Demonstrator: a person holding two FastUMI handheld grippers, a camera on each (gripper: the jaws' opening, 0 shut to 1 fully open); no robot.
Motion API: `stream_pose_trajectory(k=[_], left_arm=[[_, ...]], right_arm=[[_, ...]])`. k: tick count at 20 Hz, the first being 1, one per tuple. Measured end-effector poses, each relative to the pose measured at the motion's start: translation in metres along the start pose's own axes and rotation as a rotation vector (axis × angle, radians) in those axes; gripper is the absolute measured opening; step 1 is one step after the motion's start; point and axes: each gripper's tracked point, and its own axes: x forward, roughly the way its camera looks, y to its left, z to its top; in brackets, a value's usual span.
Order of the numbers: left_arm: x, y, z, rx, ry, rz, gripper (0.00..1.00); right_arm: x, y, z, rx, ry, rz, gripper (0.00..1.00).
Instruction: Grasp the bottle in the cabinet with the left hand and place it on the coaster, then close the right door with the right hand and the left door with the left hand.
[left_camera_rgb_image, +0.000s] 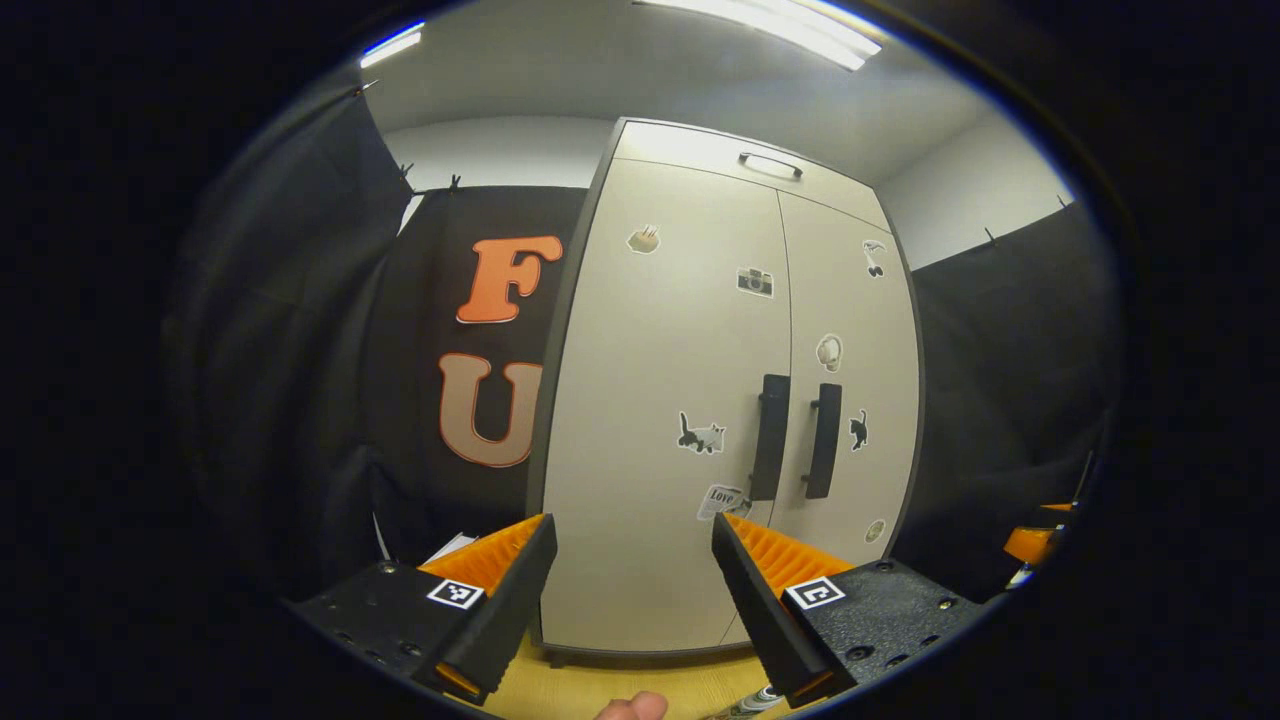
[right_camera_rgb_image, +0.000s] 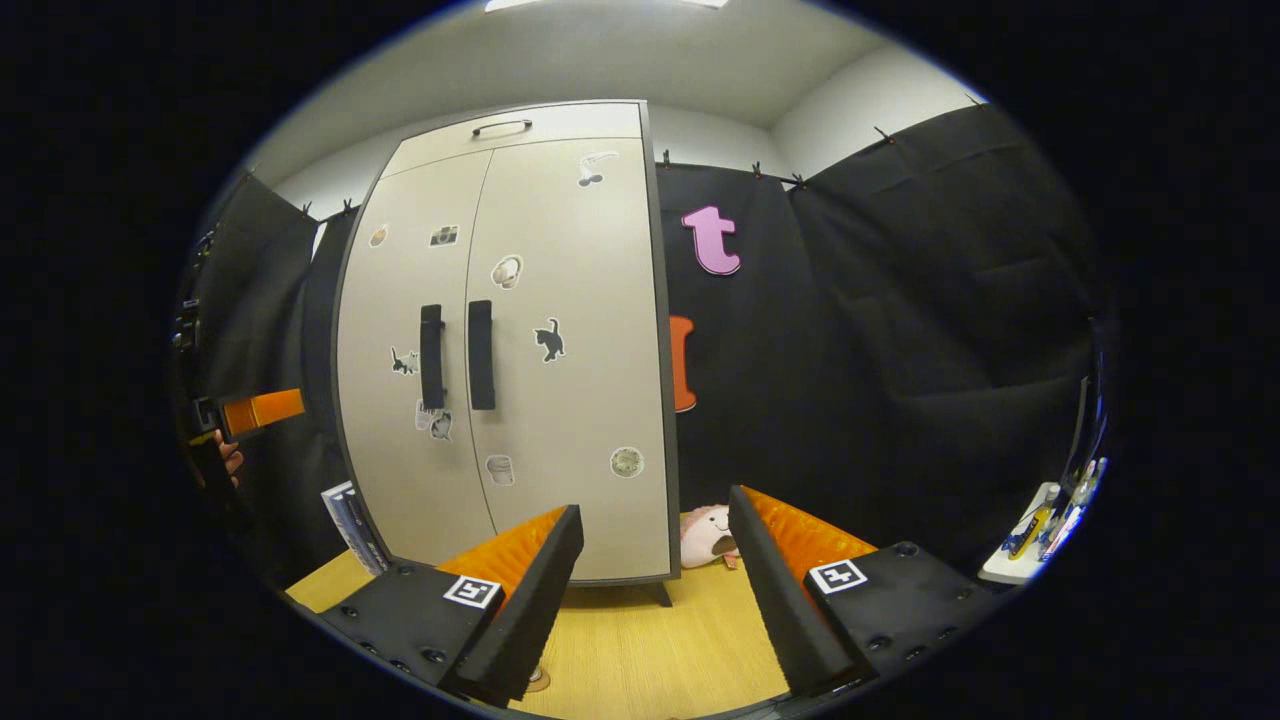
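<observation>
My left gripper (left_camera_rgb_image: 632, 590) and right gripper (right_camera_rgb_image: 655, 590) hang spread and empty; both cabinet (right_camera_rgb_image: 560, 330) doors look closed, so I judge the task finished.

A cabinet (right_camera_rgb_image: 510, 340) stands on a table (right_camera_rgb_image: 640, 650), against the booth wall, both doors shut. A plush toy (right_camera_rgb_image: 707, 535) lies just right of its base; books (right_camera_rgb_image: 348, 520) lean at its left.
</observation>
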Motion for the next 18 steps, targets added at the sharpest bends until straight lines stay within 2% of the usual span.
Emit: stream_pose_trajectory(k=[6,13,15,16,18], left_arm=[[-0.024,0.008,-0.019,0.003,0.023,0.001,0.94],[-0.050,-0.003,-0.047,0.000,0.041,-0.015,0.95],[-0.054,-0.003,-0.050,0.007,0.037,-0.007,0.91],[-0.056,-0.004,-0.051,0.009,0.035,-0.006,0.94],[-0.059,-0.002,-0.053,0.010,0.036,0.003,0.95]], right_arm=[[0.000,0.003,-0.005,-0.002,0.005,0.012,0.97],[0.002,0.004,-0.014,0.000,0.023,0.016,0.97],[0.001,0.007,-0.014,0.000,0.023,0.024,0.97],[0.000,0.008,-0.015,0.002,0.022,0.029,0.97],[-0.001,0.011,-0.016,0.006,0.016,0.034,0.97]])
